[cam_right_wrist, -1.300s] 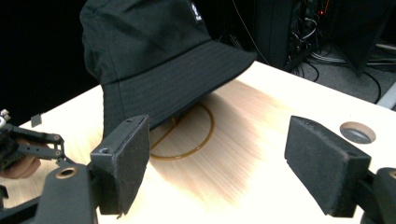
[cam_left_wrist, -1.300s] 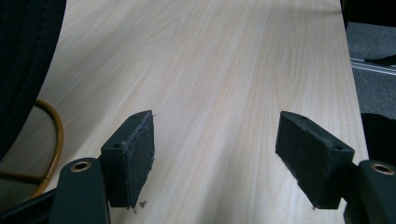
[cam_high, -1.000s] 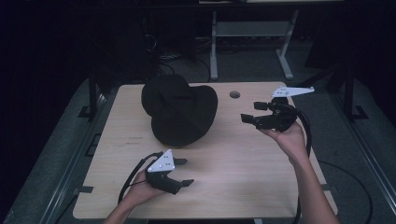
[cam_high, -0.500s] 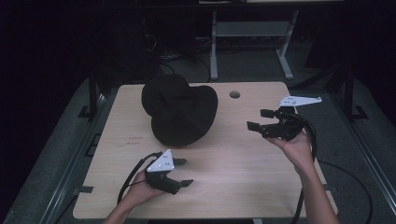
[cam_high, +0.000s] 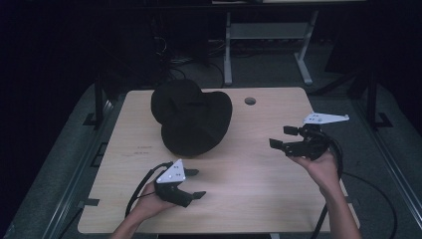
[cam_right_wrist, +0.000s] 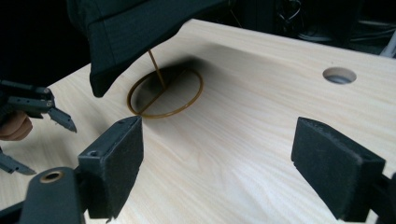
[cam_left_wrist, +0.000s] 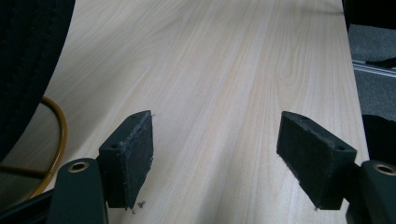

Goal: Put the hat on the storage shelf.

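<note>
Hovering with jaws spread and empty, both grippers, left (cam_high: 195, 183) and right (cam_high: 281, 136), flank a black hat (cam_high: 191, 117) perched on its brass wire stand (cam_right_wrist: 164, 93); a careless nudge risks toppling it.

Black hat (cam_high: 191, 117) on wooden table (cam_high: 249, 194), left hand-held gripper (cam_high: 194, 183) and right hand-held gripper (cam_high: 280, 137) open, apart from it

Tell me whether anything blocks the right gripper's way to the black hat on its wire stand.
Nothing visible does. Bare light wooden table lies between the open right gripper and the black fabric hat; the hat sits raised on a thin brown wire stand with a ring base.
</note>
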Motion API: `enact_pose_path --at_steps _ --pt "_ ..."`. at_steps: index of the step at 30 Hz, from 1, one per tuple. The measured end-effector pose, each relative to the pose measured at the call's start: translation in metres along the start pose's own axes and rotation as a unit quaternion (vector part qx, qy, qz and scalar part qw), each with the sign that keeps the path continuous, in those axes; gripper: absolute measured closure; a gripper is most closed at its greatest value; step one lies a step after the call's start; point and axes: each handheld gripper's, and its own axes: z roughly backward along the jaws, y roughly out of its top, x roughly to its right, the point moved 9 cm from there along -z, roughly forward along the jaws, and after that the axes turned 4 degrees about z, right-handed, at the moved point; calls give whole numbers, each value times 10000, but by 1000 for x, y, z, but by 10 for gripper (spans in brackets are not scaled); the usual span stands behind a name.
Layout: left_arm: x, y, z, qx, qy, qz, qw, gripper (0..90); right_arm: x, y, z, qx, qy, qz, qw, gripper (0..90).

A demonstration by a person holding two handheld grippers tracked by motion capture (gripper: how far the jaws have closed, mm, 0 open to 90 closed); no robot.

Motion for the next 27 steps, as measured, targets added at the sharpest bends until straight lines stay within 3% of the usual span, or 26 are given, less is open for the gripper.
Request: enact_pose_path --at_steps 27 --pt "-1 0 0 7 15 31 10000 264 1 -41 25 116 -193 -295 9993 160"
